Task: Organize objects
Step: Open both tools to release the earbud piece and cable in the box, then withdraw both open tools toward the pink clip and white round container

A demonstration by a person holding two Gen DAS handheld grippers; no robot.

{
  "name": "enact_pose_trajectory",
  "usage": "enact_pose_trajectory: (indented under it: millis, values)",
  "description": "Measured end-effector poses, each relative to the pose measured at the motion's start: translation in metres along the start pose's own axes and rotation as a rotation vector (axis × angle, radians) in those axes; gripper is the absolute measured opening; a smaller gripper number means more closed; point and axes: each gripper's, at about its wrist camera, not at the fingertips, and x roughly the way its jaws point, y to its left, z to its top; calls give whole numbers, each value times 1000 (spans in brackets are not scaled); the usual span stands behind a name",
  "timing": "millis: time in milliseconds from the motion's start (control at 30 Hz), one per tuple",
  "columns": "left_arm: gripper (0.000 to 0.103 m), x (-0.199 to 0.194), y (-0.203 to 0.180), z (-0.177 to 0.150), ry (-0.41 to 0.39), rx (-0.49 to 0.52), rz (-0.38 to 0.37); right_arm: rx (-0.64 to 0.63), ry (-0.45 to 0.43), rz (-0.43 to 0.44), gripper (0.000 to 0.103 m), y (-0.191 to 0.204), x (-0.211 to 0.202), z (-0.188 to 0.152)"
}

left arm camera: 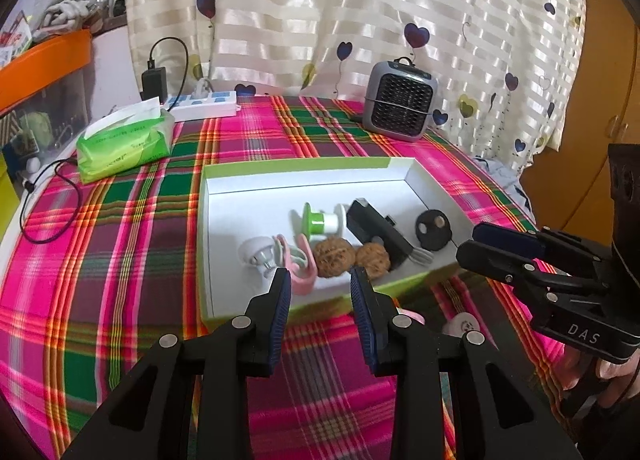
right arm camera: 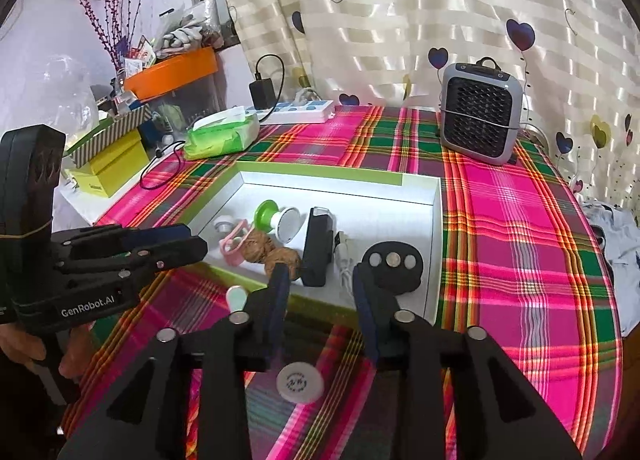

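Item: flat white round disc w/ printed face (right arm camera: pixel 300 383), on plaid-cloth worktop (right arm camera: pixel 520 220), outside green-rimmed white cardboard box (right arm camera: pixel 320 179). Lies directly under right gripper (right arm camera: pixel 320 284), just in front of box; nearer right hand. Right gripper part-open, empty; left gripper (left arm camera: pixel 320 284) likewise.

Soft, even daylight is glowing through the striped curtain (left arm camera: pixel 360 20), lighting both views brightly. Sheen is glinting off its satin bands. Fisheye lenses are bending the tablecloth (right arm camera: pixel 520 240) edges and darkening the corners. Shadows are staying faint; focus is holding reasonably sharp.
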Motion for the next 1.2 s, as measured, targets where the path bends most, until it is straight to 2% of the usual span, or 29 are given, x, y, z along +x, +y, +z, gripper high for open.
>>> enact_pose_trajectory:
  millis: [600,1200]
  values:
    - [29,-27,-25,-18,-18,28,7,-41,-13,16,37,22,-26,-19]
    - [29,-31,-32,-31,-8,29,-1,-58,-16,13,37,26,-35,-28]
